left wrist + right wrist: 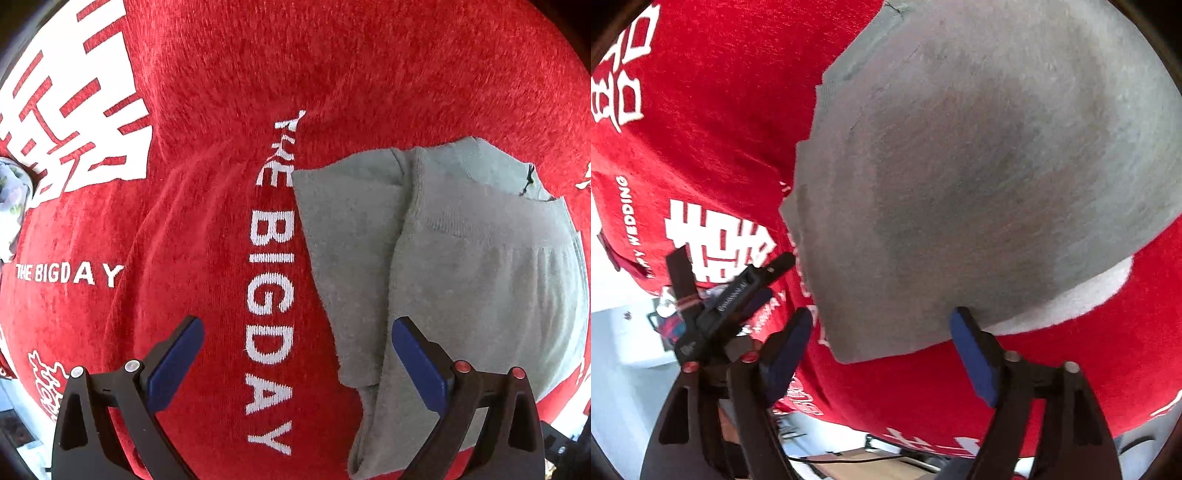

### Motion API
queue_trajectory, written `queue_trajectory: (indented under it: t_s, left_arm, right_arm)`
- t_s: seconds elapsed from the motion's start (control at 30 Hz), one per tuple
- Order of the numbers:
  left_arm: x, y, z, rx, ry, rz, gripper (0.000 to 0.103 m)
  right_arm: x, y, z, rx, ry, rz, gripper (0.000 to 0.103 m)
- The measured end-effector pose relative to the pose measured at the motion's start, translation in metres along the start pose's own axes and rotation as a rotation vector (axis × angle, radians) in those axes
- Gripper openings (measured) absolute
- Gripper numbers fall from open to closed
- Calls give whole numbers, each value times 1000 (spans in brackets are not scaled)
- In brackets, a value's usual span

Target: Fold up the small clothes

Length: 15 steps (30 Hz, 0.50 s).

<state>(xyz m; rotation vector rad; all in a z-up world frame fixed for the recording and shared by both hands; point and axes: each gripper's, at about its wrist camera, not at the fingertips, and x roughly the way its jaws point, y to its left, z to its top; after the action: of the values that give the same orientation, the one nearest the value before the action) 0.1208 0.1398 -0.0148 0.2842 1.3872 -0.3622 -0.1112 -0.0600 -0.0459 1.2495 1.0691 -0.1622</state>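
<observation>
From the left wrist camera I look straight down on a red cloth (pixel 207 229) that covers nearly the whole view. I take this cloth as my landmark. At its far left sits a big white block of characters (pixel 77 122), and below that the small white words "THE BIG DAY" (pixel 68 274). Through the middle of the cloth the same words run top to bottom in larger letters (pixel 269 295). Right of that lettering, lying on the cloth, is the grey garment (pixel 461 266): it is folded, with one layer over another and a soft ridge running down it. My left gripper (pixel 297 363) stands open, its blue pads (pixel 177 363) wide apart with nothing clamped; one pad is over bare red cloth and the other over the grey garment's lower left part.

From the right wrist camera the red cloth (pixel 713 122) fills the left side, with white characters (pixel 720 243) and the words "HAPPY WEDDING" beside them. At the cloth's lower left edge I see the other gripper's black frame (pixel 731 295). The grey garment (pixel 979 177) fills the centre and right, resting on the cloth. My right gripper (pixel 882 354) is open, and the garment's near edge lies between the pads without being pinched.
</observation>
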Motion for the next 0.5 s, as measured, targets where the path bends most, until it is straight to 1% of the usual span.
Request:
queue_trajectory:
  t_s: [0.03, 0.2, 0.27, 0.4, 0.5]
  left_arm:
    - [0, 1, 0, -2, 2, -4, 102]
    - [4, 4, 1, -1, 12, -26, 102]
    - [6, 6, 3, -6, 14, -53, 102]
    - [9, 23, 6, -81, 26, -208, 102]
    - [13, 30, 9, -97, 23, -260, 102]
  right_arm:
    - [2, -1, -1, 7, 10, 14, 81]
    - [10, -4, -6, 28, 40, 28, 81]
    - [14, -9, -9, 55, 53, 53, 81]
    - [21, -22, -15, 126, 49, 116, 81]
    - [27, -27, -17, 163, 20, 148, 81]
